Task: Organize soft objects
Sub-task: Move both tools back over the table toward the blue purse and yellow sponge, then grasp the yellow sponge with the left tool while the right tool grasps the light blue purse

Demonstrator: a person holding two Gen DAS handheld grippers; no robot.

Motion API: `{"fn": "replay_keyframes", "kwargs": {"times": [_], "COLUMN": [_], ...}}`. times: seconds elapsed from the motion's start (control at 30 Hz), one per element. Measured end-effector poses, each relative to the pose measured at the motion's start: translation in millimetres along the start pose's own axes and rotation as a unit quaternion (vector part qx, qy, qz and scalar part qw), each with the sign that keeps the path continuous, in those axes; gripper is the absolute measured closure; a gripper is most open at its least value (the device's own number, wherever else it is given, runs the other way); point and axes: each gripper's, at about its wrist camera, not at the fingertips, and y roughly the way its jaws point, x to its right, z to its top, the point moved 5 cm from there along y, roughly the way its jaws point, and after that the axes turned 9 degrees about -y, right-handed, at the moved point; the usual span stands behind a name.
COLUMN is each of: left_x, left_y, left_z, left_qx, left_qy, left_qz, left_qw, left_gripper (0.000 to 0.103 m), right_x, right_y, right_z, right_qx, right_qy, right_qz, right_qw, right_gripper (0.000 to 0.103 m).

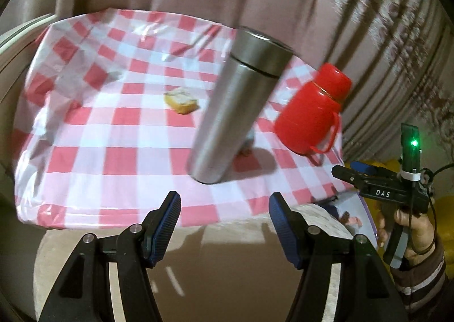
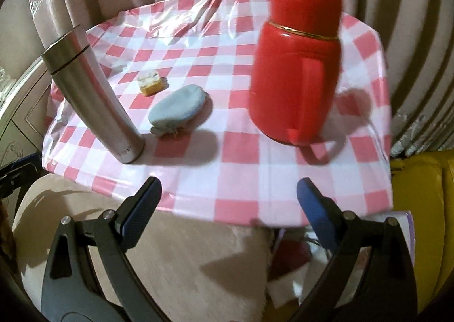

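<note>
While both grippers hung open and empty over the near edge of the checked tablecloth [image 2: 241,174], nothing was held. From left to right stood a steel flask [image 2: 93,95], a yellow sponge [image 2: 151,84], a grey cloth pouch [image 2: 180,109] and a red jug [image 2: 295,67]. The sponge and pouch looked light and squashy, so a gentle pinch across the middle seemed best. The left gripper [image 1: 224,208] and right gripper [image 2: 229,197] were both short of them.
</note>
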Motion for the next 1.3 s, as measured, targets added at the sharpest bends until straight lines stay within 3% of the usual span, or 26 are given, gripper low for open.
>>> {"fn": "replay_keyframes", "kwargs": {"times": [0.57,0.97,1.3], "left_x": [-75.9,-104.5,-111.7], "left_y": [9.2,41.3,82.4], "left_z": [31.3,65.9,101.0], "left_qx": [0.007,0.002,-0.006], "left_qy": [-0.057,-0.061,-0.039], "left_qz": [0.05,0.078,0.09], "left_qw": [0.9971,0.9951,0.9952], "left_gripper": [0.038,0.038,0.038], "right_x": [-30.0,-30.8,-31.0], "right_y": [85.3,152.2,184.1], "right_z": [77.8,86.4,85.3], "right_qx": [-0.012,-0.054,-0.077], "right_qy": [-0.008,-0.005,-0.005], "right_qz": [0.027,0.046,0.063], "right_qw": [1.0,0.997,0.995], "right_gripper": [0.006,0.006,0.006]}}
